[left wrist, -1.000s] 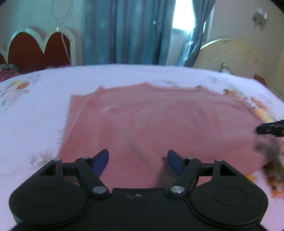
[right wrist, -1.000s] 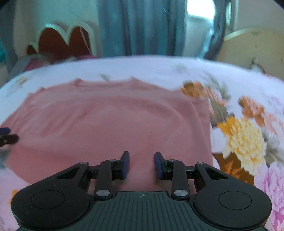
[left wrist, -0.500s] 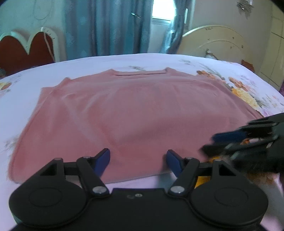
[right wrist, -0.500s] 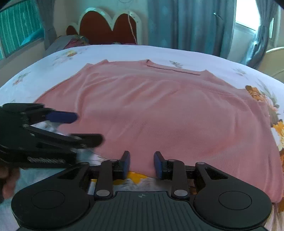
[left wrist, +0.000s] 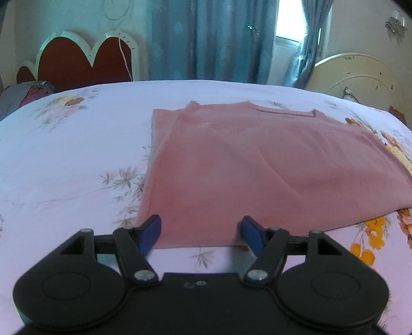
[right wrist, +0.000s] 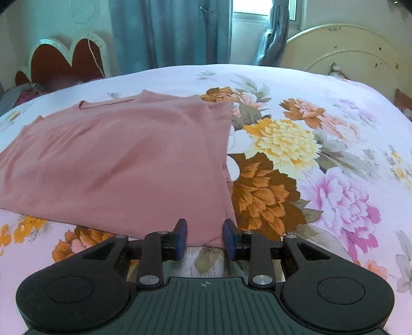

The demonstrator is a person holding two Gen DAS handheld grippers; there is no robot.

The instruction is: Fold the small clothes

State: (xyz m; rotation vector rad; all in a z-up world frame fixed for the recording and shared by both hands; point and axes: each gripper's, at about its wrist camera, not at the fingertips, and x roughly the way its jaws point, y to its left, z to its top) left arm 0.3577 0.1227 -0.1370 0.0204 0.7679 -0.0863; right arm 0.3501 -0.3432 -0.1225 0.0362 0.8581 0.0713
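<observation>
- Now the pink shirt [left wrist: 257, 165] lies flat on the bed [left wrist: 64, 165], its sides folded in so it forms a rough rectangle, neckline at the far end toward the blue curtains [left wrist: 211, 38].
- From the left wrist view, the left gripper [left wrist: 200, 233] sits at the shirt's near hem, at its left corner; its jaws stand wide apart, the blue pads spanning a stretch of the hem and gripping nothing.
- The left pad [left wrist: 150, 232] overlaps the shirt's near left corner; whether it touches the cloth cannot be told.
- From the right wrist view, the right gripper [right wrist: 204, 238] sits at the shirt's [right wrist: 116, 165] near right corner; its jaws are partly open, narrower than the left pair, with the hem edge lying in the gap between the blue pads.
- Nothing is pinched there: bedsheet shows between the pads just below the hem.
- Beside the shirt's right edge, the bedsheet [right wrist: 322, 180] carries large printed flowers in orange, yellow and pink; beyond the shirt's left edge the sheet is pale with faint leaf sprigs.
- Beyond the shirt's neckline, past the bed, stand a red scalloped headboard [left wrist: 77, 61] to the left and a cream curved headboard [right wrist: 340, 49] to the right.
- A bright window [right wrist: 257, 7] shows between the curtains.
</observation>
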